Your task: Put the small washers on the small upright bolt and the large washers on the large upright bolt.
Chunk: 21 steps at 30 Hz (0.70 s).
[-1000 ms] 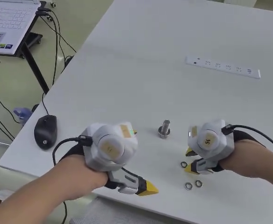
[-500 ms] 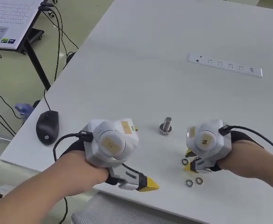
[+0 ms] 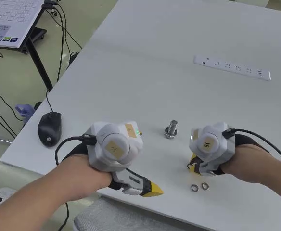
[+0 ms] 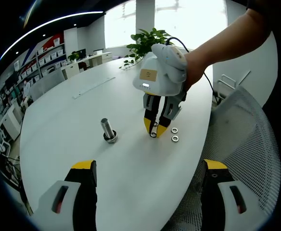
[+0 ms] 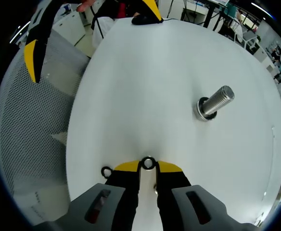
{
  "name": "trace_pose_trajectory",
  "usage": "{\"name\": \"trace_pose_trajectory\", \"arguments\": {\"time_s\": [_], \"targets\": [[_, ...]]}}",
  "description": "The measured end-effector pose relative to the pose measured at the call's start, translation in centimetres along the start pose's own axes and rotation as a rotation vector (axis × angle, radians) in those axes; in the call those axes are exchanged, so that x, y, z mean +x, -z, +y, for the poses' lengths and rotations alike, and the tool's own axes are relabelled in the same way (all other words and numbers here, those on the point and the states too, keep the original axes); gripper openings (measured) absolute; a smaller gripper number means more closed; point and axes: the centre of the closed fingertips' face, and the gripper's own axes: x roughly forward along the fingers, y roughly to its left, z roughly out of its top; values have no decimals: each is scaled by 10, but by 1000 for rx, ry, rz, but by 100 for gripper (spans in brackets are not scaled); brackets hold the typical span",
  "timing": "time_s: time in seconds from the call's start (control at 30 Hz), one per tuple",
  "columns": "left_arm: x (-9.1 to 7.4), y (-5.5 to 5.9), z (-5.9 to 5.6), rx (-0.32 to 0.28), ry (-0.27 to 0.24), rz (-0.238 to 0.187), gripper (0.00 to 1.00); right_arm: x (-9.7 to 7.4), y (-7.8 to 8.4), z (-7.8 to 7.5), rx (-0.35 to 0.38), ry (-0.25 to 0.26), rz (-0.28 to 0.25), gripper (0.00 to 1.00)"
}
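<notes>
The washer we want is pinched at the very tips of the right gripper, whose jaws are closed on it, low over the bench near its front edge; we cannot tell whether it has left the surface. The hold looks thin, on the rim alone, so we judge the main risk to be the ring twisting or popping out on the way over, then rolling off the near edge towards the mesh chair. The upright bolt stands well apart from the tips. We see one bolt here, so a size mismatch is possible unless we check the washer's bore against it. A tilted approach could snag the thread or knock the bolt over. Two loose washers lie just beside the right tips, and a careless lift could sweep them away. The left gripper hangs at the bench's near edge, jaws wide apart and empty.
</notes>
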Motion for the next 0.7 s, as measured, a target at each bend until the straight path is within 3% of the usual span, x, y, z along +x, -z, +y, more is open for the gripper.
{"name": "trace_pose_trajectory", "arguments": {"time_s": [0.17,0.4,0.7], "targets": [[2,1,-1,1,3,5,90,1,0,-1,16,2,23,13],[2,0,-2,1,1,6,90,-1,0,-3,65,3,-10,12],[3,2,1,-10,-7,5,92,-19,3,-7,113,7,-29,12]]}}
